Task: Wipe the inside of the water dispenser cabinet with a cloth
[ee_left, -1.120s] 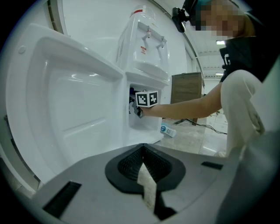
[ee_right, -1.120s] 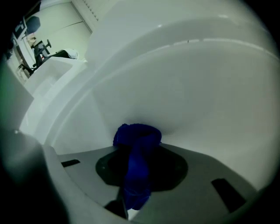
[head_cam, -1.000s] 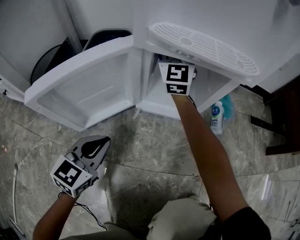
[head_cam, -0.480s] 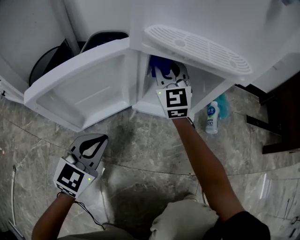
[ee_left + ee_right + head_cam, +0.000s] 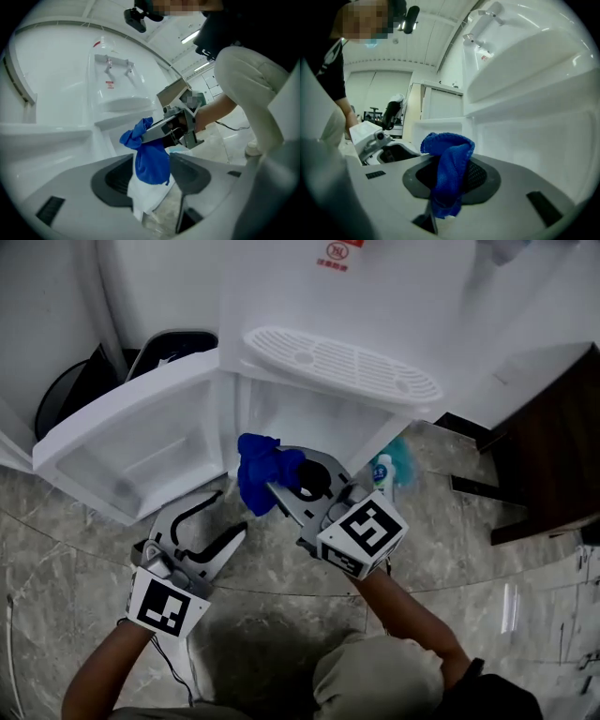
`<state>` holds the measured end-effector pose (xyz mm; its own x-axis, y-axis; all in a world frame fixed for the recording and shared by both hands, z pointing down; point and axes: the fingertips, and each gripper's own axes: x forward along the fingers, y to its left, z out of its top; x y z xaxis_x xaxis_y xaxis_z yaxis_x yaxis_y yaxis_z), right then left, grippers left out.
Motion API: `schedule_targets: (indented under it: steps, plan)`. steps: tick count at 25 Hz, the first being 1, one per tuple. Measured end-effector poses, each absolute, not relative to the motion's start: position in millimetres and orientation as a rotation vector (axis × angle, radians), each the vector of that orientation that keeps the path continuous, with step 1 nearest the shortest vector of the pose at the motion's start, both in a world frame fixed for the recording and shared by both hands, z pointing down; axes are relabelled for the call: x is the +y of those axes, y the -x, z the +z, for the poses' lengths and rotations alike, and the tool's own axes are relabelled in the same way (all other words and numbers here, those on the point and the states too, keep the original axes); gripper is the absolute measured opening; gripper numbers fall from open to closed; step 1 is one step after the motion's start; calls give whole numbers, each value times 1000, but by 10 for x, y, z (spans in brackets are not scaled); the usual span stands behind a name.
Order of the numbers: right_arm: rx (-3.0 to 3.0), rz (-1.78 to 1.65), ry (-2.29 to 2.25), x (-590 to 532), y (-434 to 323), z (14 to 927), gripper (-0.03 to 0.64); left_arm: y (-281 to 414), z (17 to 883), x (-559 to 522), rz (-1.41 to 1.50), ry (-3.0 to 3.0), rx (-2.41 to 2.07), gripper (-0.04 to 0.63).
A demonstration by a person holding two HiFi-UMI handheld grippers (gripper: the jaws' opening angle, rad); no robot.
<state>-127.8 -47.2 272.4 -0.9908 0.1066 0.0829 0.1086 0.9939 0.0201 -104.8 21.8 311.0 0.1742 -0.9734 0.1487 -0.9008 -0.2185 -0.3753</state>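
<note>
The white water dispenser cabinet (image 5: 309,423) stands open, its door (image 5: 112,460) swung out to the left. My right gripper (image 5: 277,486) is outside the cabinet, in front of it, shut on a bunched blue cloth (image 5: 258,472). In the right gripper view the cloth (image 5: 451,166) hangs pinched between the jaws of that gripper (image 5: 450,176). My left gripper (image 5: 232,514) sits just left of the cloth and its jaws are opening. In the left gripper view the cloth (image 5: 151,159) hangs before the gap of the left gripper (image 5: 152,177), and the pads do not press on it.
A white slotted drip tray (image 5: 342,364) juts out above the cabinet. A small bottle (image 5: 382,474) stands on the marble floor (image 5: 281,563) at the cabinet's right. Dark bins (image 5: 66,395) stand behind the door, and dark furniture (image 5: 553,427) is at the right.
The right gripper has come out of the cabinet with the blue cloth and moved left toward the left gripper. The left gripper has risen, rolled and opened its jaws.
</note>
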Motion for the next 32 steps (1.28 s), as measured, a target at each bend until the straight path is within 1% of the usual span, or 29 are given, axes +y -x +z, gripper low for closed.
schedule_targets:
  steps: [1, 3, 4, 8, 14, 15, 17, 20, 23, 26, 29, 32]
  plan:
    - [-3046, 16, 204, -393, 1260, 2697, 80, 1016, 3073, 170, -536, 2216, 1791, 269]
    - [-3026, 115, 276, -248, 1226, 2674, 80, 998, 2980, 89, -580, 2144, 1738, 295]
    - [-3016, 157, 304, -189, 1215, 2674, 80, 998, 2944, 64, -604, 2116, 1718, 321]
    - [-2981, 272, 394, -19, 1216, 2687, 80, 957, 2918, 74, -711, 2058, 1638, 322]
    - [-2846, 401, 554, 191, 1217, 2871, 80, 917, 3017, 106, -798, 2087, 1604, 320]
    - [-2838, 414, 554, 187, 1208, 2893, 80, 919, 3044, 101, -818, 2092, 1609, 315]
    - [-2831, 444, 548, 167, 1184, 2920, 81, 923, 3078, 93, -863, 2085, 1613, 253]
    - [-2831, 476, 541, 138, 1166, 2923, 84, 932, 3087, 85, -890, 2079, 1626, 200]
    - [-2822, 495, 536, 129, 1158, 2939, 110, 923, 3105, 96, -879, 2102, 1636, 156]
    - [-2861, 518, 547, 84, 1125, 2924, 135, 901, 3106, 89, -859, 2135, 1644, 131]
    - [-2912, 566, 512, -113, 1042, 2895, 187, 891, 3078, -2, -838, 2157, 1664, 117]
    - [-2935, 530, 423, -348, 940, 2905, 199, 927, 3109, -115, -783, 2209, 1704, 112]
